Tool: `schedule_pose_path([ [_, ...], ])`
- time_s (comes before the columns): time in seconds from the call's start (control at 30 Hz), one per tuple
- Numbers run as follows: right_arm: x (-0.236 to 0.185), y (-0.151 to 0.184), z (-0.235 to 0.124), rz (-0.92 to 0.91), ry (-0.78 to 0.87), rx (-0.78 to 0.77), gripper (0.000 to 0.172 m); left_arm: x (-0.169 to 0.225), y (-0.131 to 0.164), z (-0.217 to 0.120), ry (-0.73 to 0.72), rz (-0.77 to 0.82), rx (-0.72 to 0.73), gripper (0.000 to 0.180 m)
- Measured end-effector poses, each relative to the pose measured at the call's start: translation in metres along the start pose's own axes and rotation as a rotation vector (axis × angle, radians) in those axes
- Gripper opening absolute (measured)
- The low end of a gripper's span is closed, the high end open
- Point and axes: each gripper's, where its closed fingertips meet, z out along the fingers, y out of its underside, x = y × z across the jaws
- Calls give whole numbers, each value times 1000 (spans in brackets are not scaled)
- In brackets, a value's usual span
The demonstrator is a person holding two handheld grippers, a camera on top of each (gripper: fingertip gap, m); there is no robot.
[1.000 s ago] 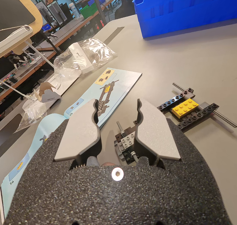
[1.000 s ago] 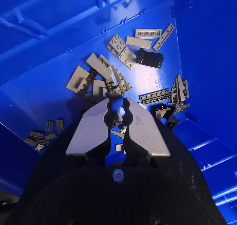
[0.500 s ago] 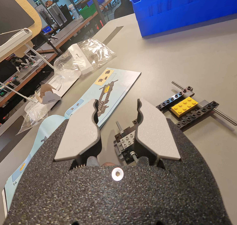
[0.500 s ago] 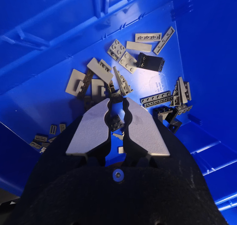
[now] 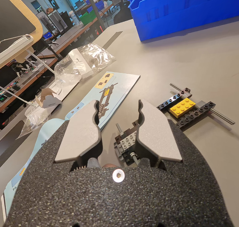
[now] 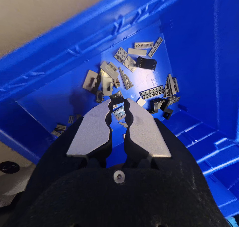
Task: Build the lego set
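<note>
Dark brick [image 6: 116, 97], small and studded, sits pinched between the fingertips of the right gripper [image 6: 117, 101], lifted above the floor of the blue bin [image 6: 51, 68]. Both pads press on its sides. Under it lie loose grey and black pieces [image 6: 130, 65], among them a grey studded plate [image 6: 119, 114] just below the fingers. The left gripper [image 5: 117, 101] is spread wide and holds nothing, above the grey table [image 5: 168, 65]. Between and below its fingers stands a small grey and black assembly [image 5: 127, 141]. Near to the right lies a black frame with a yellow brick [image 5: 182, 107]. An instruction booklet [image 5: 116, 91] and clear plastic bags [image 5: 84, 64] lie to the left.
</note>
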Motion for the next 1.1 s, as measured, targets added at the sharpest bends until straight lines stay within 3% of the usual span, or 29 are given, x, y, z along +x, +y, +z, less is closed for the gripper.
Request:
schedule_pose_path([
  [0.3, -24, -63, -73, -69, 60, 55, 16, 1, -1, -13, 52, -31, 40, 58],
  [0.47, -62, -117, -84, -78, 43, 115, 16, 6, 1, -23, 79, -22, 47, 58],
  [0.63, -114, -165, -60, -30, 24, 185, 16, 14, 2, -32, 102, -5, 49, 58],
  [0.8, -173, -202, -5, 15, -96, 279, 16, 21, 3, -32, 114, 24, 35, 58],
  [0.93, -187, -207, 31, 100, -177, 316, 16, 23, 4, -30, 108, 41, 21, 58],
  [1.1, -181, -204, 38, 150, -184, 344, 18, 25, 5, -30, 109, 52, 11, 58],
])
